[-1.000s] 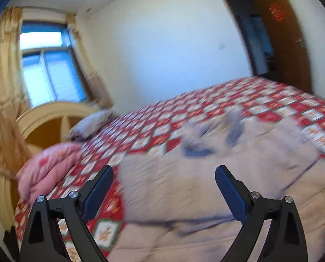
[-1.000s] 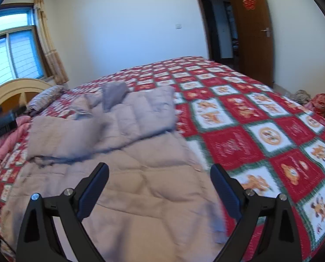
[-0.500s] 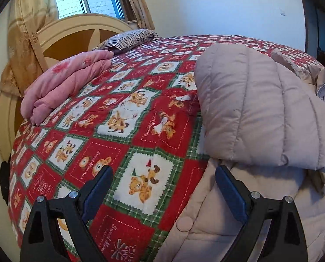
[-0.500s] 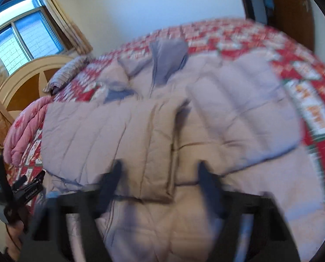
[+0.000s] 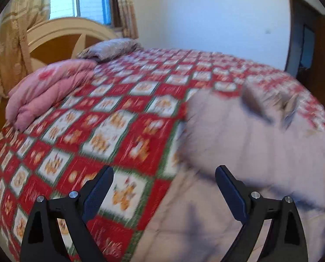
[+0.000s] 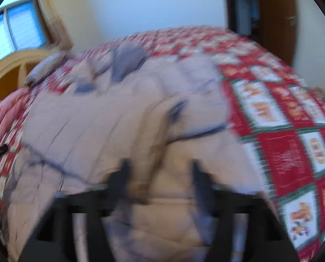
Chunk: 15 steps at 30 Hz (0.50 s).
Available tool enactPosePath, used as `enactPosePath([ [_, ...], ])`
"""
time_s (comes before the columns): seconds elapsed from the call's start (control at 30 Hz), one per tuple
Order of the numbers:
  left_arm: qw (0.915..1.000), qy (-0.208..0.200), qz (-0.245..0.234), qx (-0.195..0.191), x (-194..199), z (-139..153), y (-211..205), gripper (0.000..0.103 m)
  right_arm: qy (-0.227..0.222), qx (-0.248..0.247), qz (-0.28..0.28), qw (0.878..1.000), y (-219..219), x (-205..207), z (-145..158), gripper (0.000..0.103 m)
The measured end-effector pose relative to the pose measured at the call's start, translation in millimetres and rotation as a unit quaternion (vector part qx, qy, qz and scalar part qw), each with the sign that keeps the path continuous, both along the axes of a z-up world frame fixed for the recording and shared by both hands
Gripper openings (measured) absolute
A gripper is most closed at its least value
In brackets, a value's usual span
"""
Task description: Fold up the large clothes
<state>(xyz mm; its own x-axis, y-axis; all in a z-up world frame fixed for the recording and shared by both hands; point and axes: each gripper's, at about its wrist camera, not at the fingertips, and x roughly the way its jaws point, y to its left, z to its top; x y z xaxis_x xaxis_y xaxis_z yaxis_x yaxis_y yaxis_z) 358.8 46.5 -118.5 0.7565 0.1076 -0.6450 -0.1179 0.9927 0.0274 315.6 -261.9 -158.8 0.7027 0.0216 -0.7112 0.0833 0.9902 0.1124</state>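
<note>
Currently lying across bed, on red patchwork quilt: beige padded coat, sleeve folded over the body, hood end toward the far side. Sitting near the headboard: pink folded blanket and pillow, well apart from the coat. Hovering over the coat's left edge: left gripper, fingers spread wide, gripping nothing. Opening over the coat's middle: right gripper, fold of coat fabric between the blurred fingers, contact not readable.
</note>
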Motion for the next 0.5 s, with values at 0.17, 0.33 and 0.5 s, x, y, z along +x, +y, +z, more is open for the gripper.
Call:
enactPosePath([
  [0.17, 0.9996, -0.022, -0.02, 0.0, 45, 23, -33, 0.095, -0.064, 0.018, -0.023, 0.997, 6, 1, 40, 0.055],
  [0.33, 0.9994, 0.029, 0.01, 0.017, 112, -19, -51, 0.095, -0.036, 0.027, 0.047, 0.998, 53, 50, 30, 0.048],
  [0.5, 0.996, 0.08, 0.025, 0.031, 140, -75, -48, 0.095, 0.021, 0.005, 0.043, 0.999, 58, 84, -17, 0.046],
])
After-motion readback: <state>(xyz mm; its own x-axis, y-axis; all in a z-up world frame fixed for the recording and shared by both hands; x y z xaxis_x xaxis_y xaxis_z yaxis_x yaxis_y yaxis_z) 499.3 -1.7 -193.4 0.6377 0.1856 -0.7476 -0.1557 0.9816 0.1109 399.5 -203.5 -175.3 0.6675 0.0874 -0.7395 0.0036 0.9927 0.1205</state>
